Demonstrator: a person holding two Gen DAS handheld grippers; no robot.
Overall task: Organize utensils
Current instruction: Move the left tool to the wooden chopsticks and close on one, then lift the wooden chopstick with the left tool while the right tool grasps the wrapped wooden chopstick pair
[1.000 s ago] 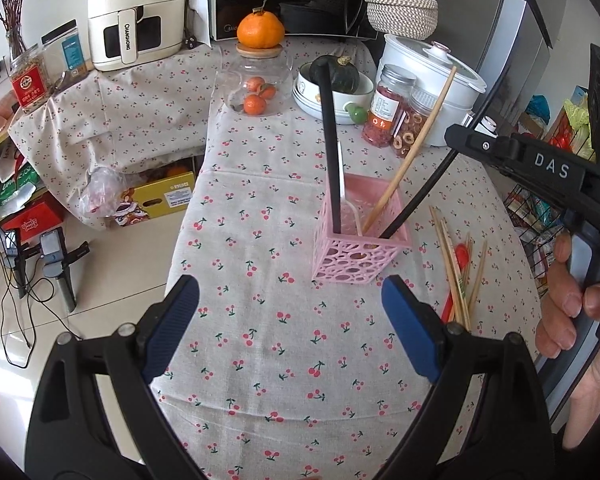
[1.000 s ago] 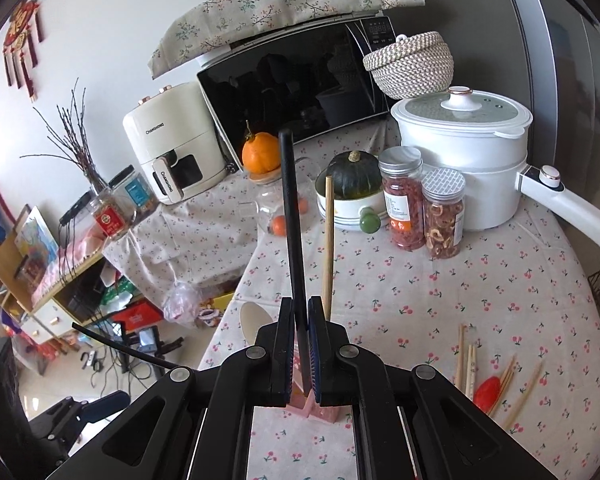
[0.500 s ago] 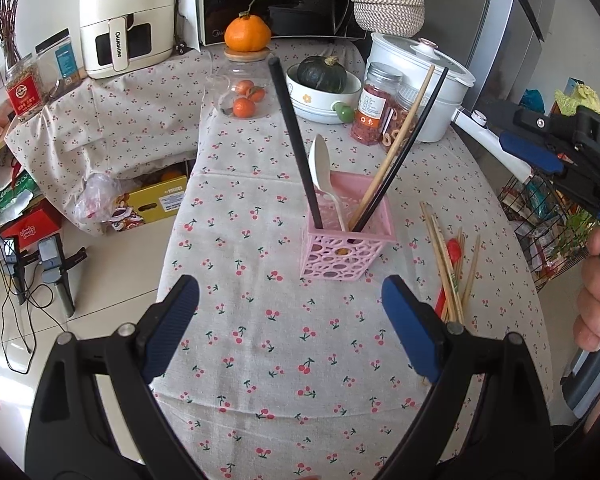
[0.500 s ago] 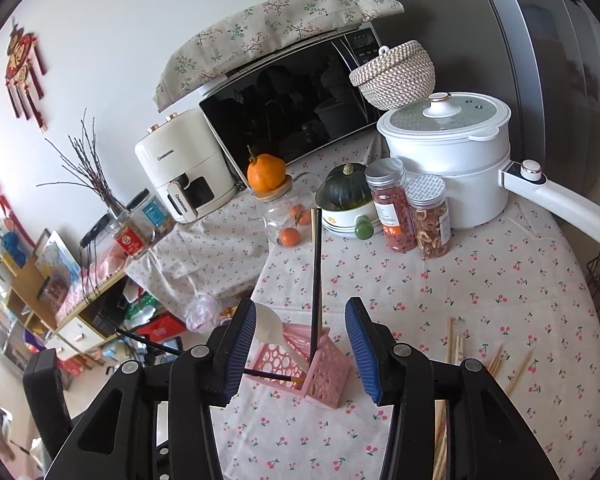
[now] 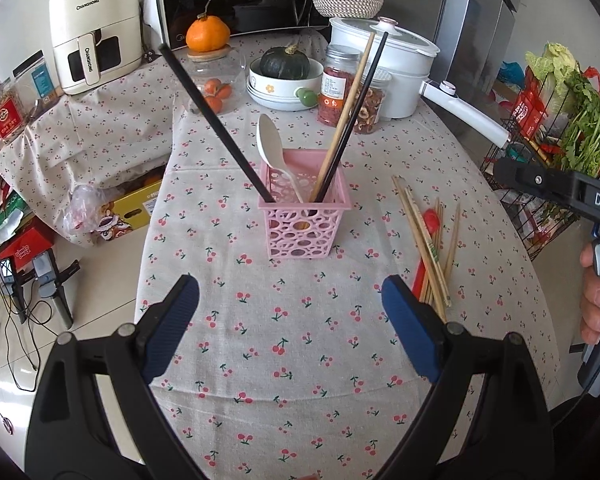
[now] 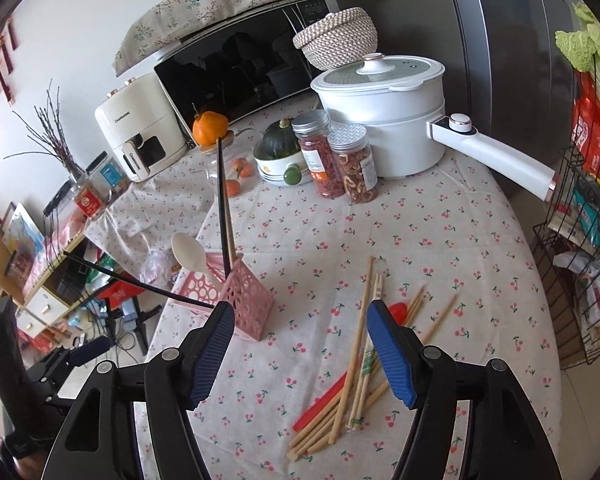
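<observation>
Both the left gripper (image 5: 290, 320) and right gripper (image 6: 300, 350) gape empty; the chopsticks (image 6: 356, 350), lower center, look light, stiff, slippery—pinch mid-shaft.

R gripper (image 6: 300, 344) now spread wide, off the black chopstick (image 6: 222, 200) it clamped 1 s ago. Chopstick stands in pink holder (image 6: 246, 300). R gripper sits back, above loose chopsticks (image 6: 358, 344) on table.
</observation>
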